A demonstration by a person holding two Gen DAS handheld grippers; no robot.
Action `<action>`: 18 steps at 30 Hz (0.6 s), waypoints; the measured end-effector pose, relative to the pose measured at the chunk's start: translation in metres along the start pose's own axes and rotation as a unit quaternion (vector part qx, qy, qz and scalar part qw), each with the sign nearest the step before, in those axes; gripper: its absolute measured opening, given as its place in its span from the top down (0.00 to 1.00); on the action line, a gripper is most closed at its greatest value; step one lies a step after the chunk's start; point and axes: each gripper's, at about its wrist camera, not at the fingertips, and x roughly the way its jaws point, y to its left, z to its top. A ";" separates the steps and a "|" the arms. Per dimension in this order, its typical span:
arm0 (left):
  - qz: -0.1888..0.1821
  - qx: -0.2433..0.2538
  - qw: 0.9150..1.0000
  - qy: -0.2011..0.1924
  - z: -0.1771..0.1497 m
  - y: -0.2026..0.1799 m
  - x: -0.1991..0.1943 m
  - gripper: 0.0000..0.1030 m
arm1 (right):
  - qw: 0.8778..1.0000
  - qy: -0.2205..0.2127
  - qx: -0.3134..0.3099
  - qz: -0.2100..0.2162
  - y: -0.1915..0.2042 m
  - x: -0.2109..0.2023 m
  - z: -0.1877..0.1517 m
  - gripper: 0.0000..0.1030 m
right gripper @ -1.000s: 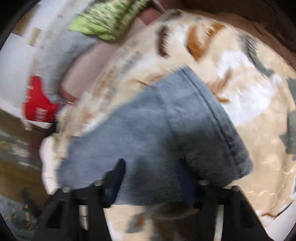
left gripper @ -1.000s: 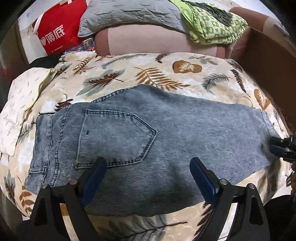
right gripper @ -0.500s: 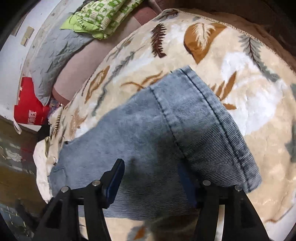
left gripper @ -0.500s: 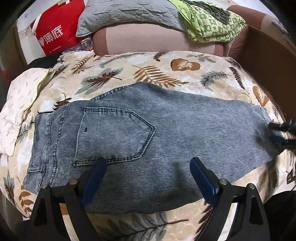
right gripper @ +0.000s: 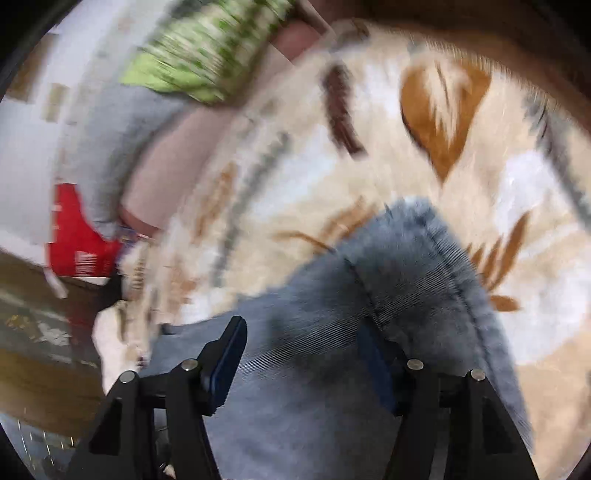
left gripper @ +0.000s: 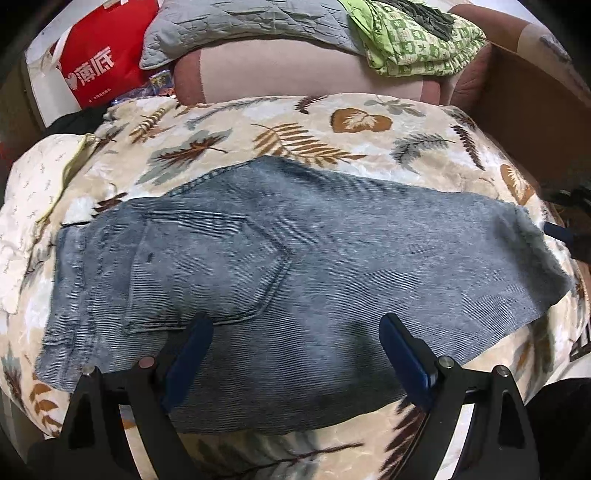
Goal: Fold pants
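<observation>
Basically the pants (left gripper: 288, 266), grey-blue denim, lay flat across the middle of the left wrist frame on a leaf-print blanket (left gripper: 295, 125), waistband at the left, back pocket (left gripper: 207, 266) facing up left of centre, leg hem at the right edge. Left tool (left gripper: 295, 350) sat at the bottom of the frame, jaws spread wide, blue pads over the near edge of the denim with nothing between them; contact with the cloth could not be told. Right tool (left gripper: 561, 234) showed only as a dark bit at the far right of that frame, just beside the hem. Right wrist frame was motion-blurred: right tool (right gripper: 303, 362) at the bottom, jaws spread, left pad clear above the denim, right pad partly hidden behind a raised fold of the pants (right gripper: 369, 295) at the hem; whether it pinched the cloth could not be told. Hem seam ran down the right side of that frame, blanket (right gripper: 369, 147) filling the upper right. Upper part of the left wrist frame held a pink cushion (left gripper: 295, 74), a grey quilted pad (left gripper: 240, 22) on it, a green patterned cloth (left gripper: 417, 40) at upper right, a red bag (left gripper: 107, 59) at upper left, and a white cloth (left gripper: 26, 214) at the left edge.
</observation>
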 end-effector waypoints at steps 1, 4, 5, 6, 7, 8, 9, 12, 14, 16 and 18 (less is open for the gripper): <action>-0.005 0.000 1.000 0.000 0.001 -0.004 0.000 0.11 | 1.000 -0.015 -0.001 0.003 -0.004 -0.023 -0.008 0.36; -0.027 0.010 1.000 0.000 0.004 -0.024 0.002 0.11 | 0.999 -0.035 0.026 0.004 -0.030 -0.070 -0.041 0.36; -0.031 0.012 0.999 0.000 0.004 -0.028 0.001 0.11 | 0.999 -0.035 0.037 0.004 -0.038 -0.077 -0.052 0.36; -0.040 0.018 0.999 0.001 0.005 -0.037 0.002 0.11 | 0.998 -0.038 0.048 0.005 -0.047 -0.083 -0.063 0.36; -0.047 0.022 0.999 0.004 0.006 -0.043 0.002 0.11 | 0.998 -0.037 0.058 0.005 -0.056 -0.087 -0.073 0.36; -0.055 0.025 0.998 0.008 0.007 -0.049 0.004 0.11 | 0.997 -0.027 0.067 0.001 -0.063 -0.085 -0.083 0.36; -0.057 0.026 0.998 0.009 0.008 -0.053 0.004 0.11 | 0.997 -0.021 0.072 -0.004 -0.068 -0.079 -0.089 0.36; -0.061 0.030 0.998 0.012 0.011 -0.063 0.006 0.11 | 0.995 -0.016 0.095 -0.006 -0.085 -0.068 -0.094 0.36; -0.062 0.025 0.998 0.009 0.014 -0.065 0.006 0.11 | 0.993 -0.013 0.116 0.012 -0.092 -0.057 -0.089 0.36; -0.059 0.018 0.998 0.009 0.018 -0.066 0.007 0.11 | 0.991 -0.009 0.131 0.009 -0.097 -0.048 -0.085 0.36; -0.055 0.013 0.998 0.011 0.020 -0.065 0.011 0.11 | 0.991 -0.008 0.130 -0.001 -0.098 -0.040 -0.077 0.36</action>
